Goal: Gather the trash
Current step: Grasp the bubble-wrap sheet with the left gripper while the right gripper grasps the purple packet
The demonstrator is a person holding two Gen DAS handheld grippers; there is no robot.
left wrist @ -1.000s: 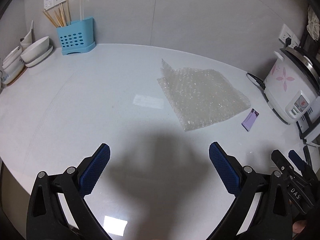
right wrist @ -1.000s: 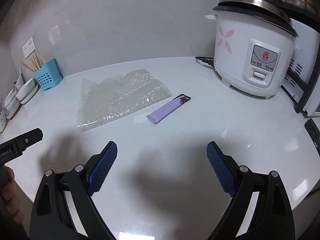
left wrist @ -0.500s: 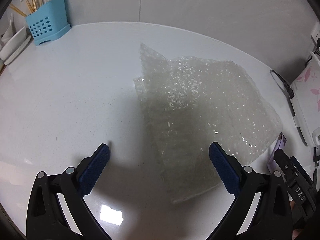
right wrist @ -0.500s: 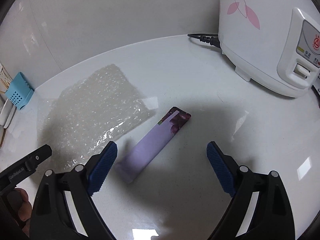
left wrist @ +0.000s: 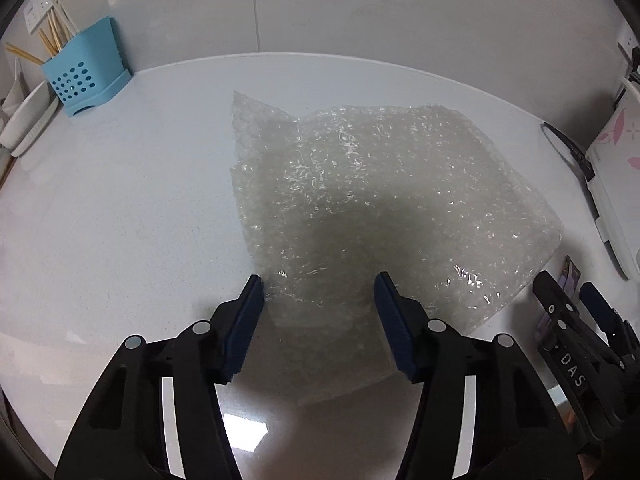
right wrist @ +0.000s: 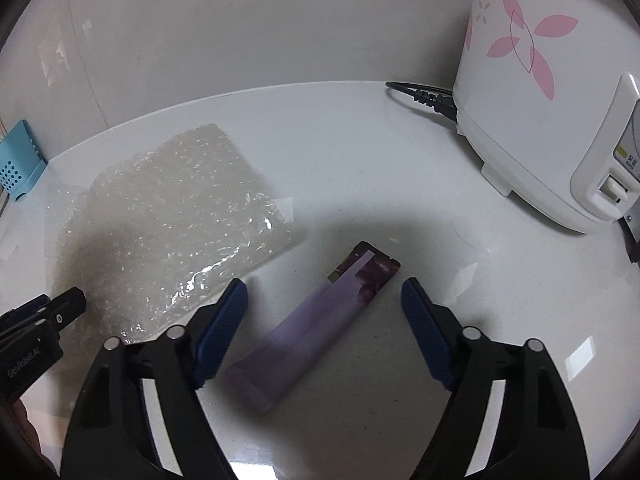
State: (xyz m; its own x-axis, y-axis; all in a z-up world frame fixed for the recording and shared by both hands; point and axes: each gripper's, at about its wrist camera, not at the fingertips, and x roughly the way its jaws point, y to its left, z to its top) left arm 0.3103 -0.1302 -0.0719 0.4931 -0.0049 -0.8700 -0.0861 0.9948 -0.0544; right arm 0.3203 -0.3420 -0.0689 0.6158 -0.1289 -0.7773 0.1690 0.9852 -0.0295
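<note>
Two grippers closing over trash on a white kitchen counter

"DAS" reads on the right gripper (left wrist: pixel 576 300) seen from the left wrist view; "GenRobot.AI" shows on the left gripper's body in the right wrist view. The glossy white counter (left wrist: pixel 120 208) meets a pale wall; a blue utensil holder (left wrist: pixel 84 68) with chopsticks stands at the back left beside white bowls (left wrist: pixel 24 120). The left gripper (left wrist: pixel 320 292) has its jaws apart and closing, the near edge of the bubble wrap (left wrist: pixel 380 184) between them, pads not yet pressing. The right gripper (right wrist: pixel 324 300) is likewise apart and closing around a purple wrapper (right wrist: pixel 320 320) lying flat just beside the bubble wrap (right wrist: pixel 160 220). Only the right view shows the flowered rice cooker (right wrist: pixel 540 100) and its black cord (right wrist: pixel 424 94) clearly.
</note>
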